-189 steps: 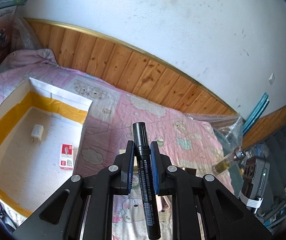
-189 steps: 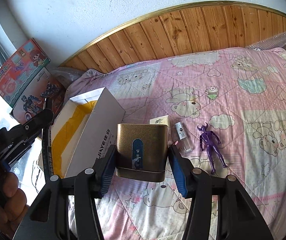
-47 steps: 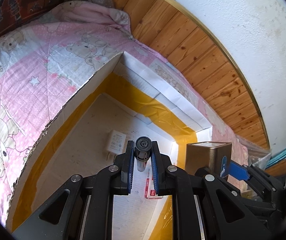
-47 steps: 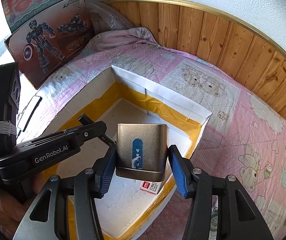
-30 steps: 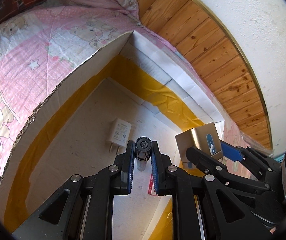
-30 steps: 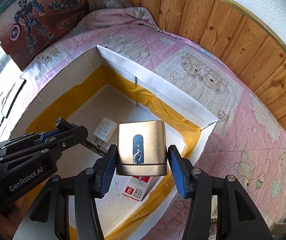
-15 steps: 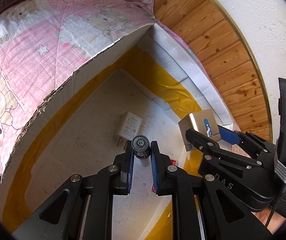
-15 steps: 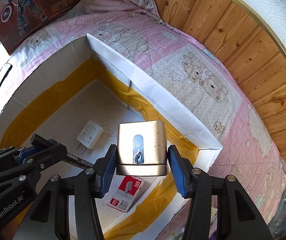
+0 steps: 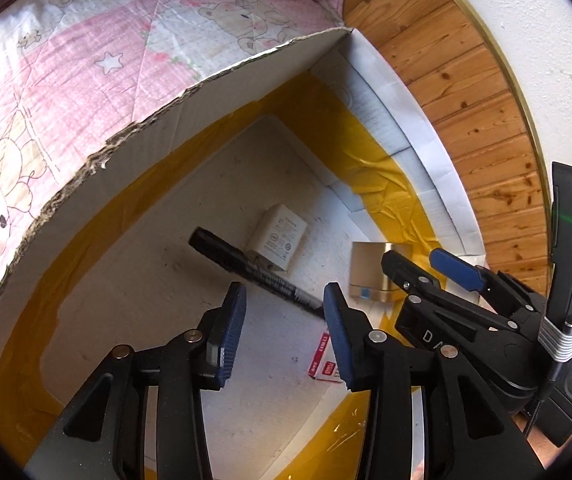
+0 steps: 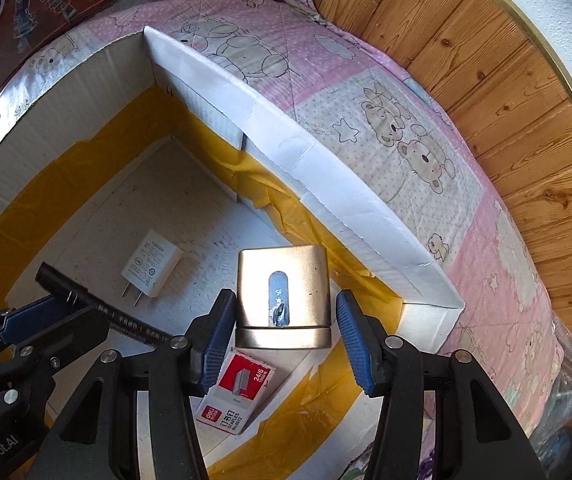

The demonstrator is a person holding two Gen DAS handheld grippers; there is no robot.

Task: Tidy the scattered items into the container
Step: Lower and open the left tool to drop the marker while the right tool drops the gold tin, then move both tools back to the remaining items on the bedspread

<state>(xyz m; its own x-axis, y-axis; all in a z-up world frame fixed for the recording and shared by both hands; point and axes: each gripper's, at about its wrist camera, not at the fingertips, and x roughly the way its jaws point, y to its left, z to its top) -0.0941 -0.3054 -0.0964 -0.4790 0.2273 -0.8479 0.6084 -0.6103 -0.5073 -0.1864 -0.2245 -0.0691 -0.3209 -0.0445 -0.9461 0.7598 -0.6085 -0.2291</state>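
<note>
The white cardboard box (image 9: 189, 92) with yellow tape inside lies on the bed, and both grippers reach down into it. My left gripper (image 9: 283, 292) is opening, with nothing between its pads. The black marker (image 9: 245, 264) lies on the box floor just beyond them, against the white charger (image 9: 277, 236). My right gripper (image 10: 283, 300) straddles the gold box (image 10: 281, 280), which stands low by the box's corner. A thin gap shows at the right pad. The right wrist view also shows the marker (image 10: 85, 304), the charger (image 10: 151, 262) and the left gripper's fingers (image 10: 25, 322).
A red and white staples box (image 10: 233, 392) lies on the box floor under the right gripper's fingers. The pink bear quilt (image 10: 386, 120) surrounds the box. A wooden wall panel (image 9: 466, 100) runs behind it. A toy carton (image 10: 25, 0) leans at the far left.
My left jaws have spread and the marker has dropped onto the box floor beside the charger. The right gripper has sunk deeper into the box, and the gold box sits slightly farther down between its pads.
</note>
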